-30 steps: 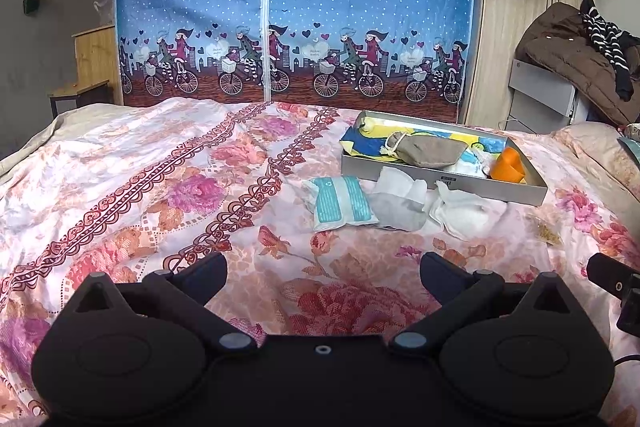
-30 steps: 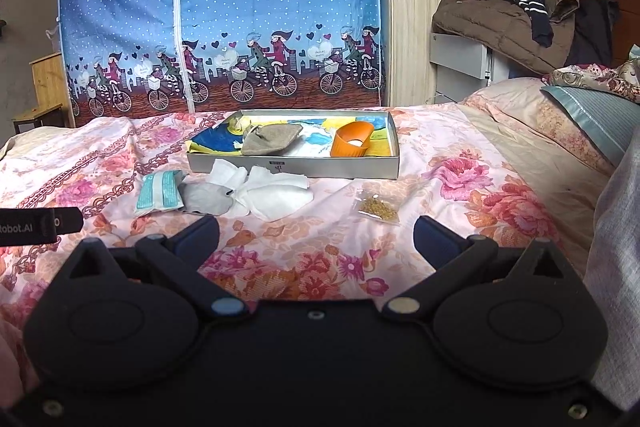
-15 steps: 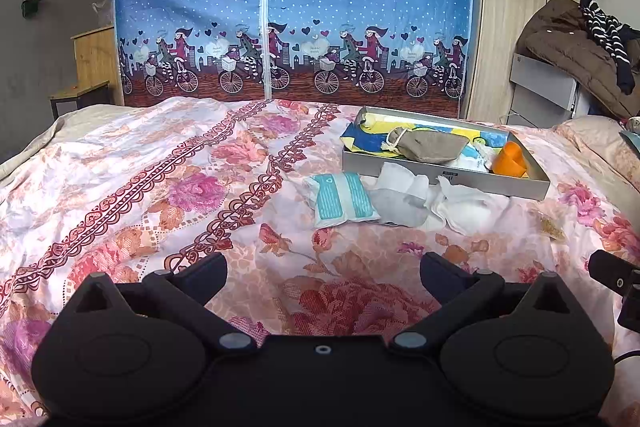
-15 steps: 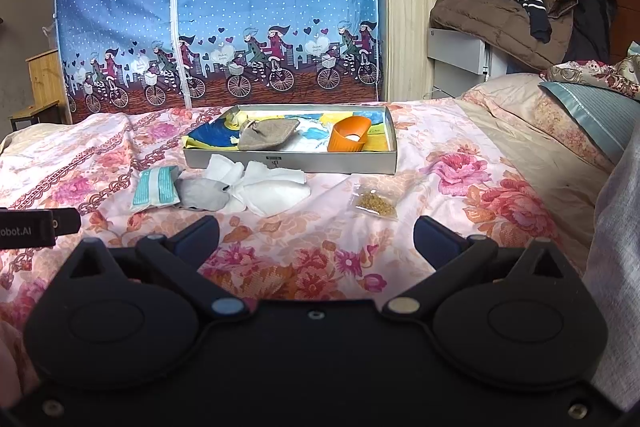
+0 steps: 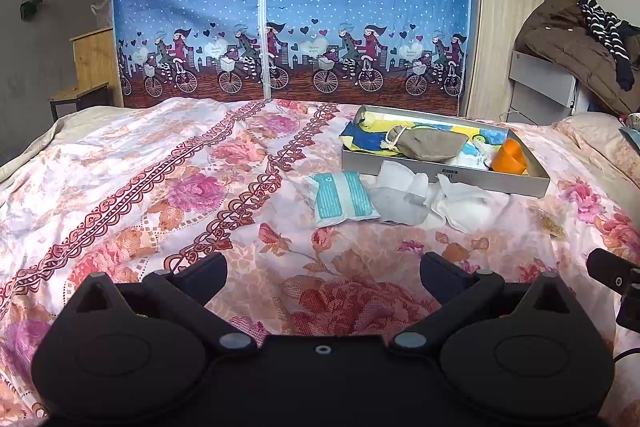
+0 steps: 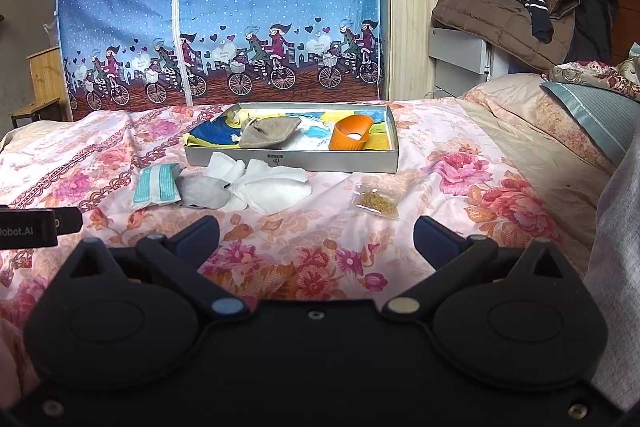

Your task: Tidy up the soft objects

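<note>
A grey metal tray [image 5: 448, 177] [image 6: 292, 161] lies on the floral bedspread, holding a brown drawstring pouch [image 5: 430, 143] [image 6: 270, 132], an orange cup [image 5: 510, 155] [image 6: 351, 133] and coloured cloth. In front of the tray lie a teal-and-white packet [image 5: 340, 198] [image 6: 157, 186], a grey soft piece [image 5: 398, 205] [image 6: 202, 191] and white cloths [image 5: 466, 205] [image 6: 272, 183]. A small clear bag of yellow grains [image 6: 378, 203] sits to the right. My left gripper [image 5: 322, 273] is open and empty, well short of the objects. My right gripper [image 6: 316, 237] is open and empty too.
A blue fabric wardrobe [image 5: 292, 3] with a bicycle print stands behind the bed. Clothes are piled on a grey cabinet [image 6: 464, 55] at the right. Pillows [image 6: 588, 111] lie at the right edge of the bed, and a wooden stand [image 5: 92, 63] is at the left.
Both grippers have drifted slightly forward and the views have shifted a little; the objects sit marginally lower in the frames. Nothing on the bed has moved and both grippers stay open.
</note>
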### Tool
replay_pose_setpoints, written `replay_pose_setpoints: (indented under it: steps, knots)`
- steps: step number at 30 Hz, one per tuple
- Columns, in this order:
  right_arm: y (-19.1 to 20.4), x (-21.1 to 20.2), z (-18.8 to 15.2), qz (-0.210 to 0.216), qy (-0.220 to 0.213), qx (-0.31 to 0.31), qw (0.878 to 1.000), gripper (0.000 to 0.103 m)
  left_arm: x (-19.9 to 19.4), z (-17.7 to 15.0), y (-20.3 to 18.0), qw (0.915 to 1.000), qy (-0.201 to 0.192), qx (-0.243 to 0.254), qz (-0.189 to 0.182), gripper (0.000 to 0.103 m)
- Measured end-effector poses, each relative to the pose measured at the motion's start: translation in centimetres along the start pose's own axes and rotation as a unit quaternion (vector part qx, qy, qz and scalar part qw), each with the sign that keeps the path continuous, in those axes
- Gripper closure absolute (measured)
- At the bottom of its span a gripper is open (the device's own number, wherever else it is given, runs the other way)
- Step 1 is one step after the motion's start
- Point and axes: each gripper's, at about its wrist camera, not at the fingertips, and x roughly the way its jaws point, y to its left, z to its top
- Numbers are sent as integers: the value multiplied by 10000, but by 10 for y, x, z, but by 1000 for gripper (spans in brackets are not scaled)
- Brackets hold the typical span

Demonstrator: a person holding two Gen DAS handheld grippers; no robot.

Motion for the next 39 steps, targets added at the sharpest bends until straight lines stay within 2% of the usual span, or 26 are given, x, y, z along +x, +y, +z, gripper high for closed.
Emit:
replay_pose_setpoints:
  steps: [20, 39]
  knots:
    - [1, 0, -1, 15, 21, -18, 10000, 0, 0, 1, -2, 10000, 12, 8, 8, 1]
    - [-5, 17, -2, -244, 457, 15, 9987, 0, 4, -3, -2, 9998, 108, 151, 15, 1]
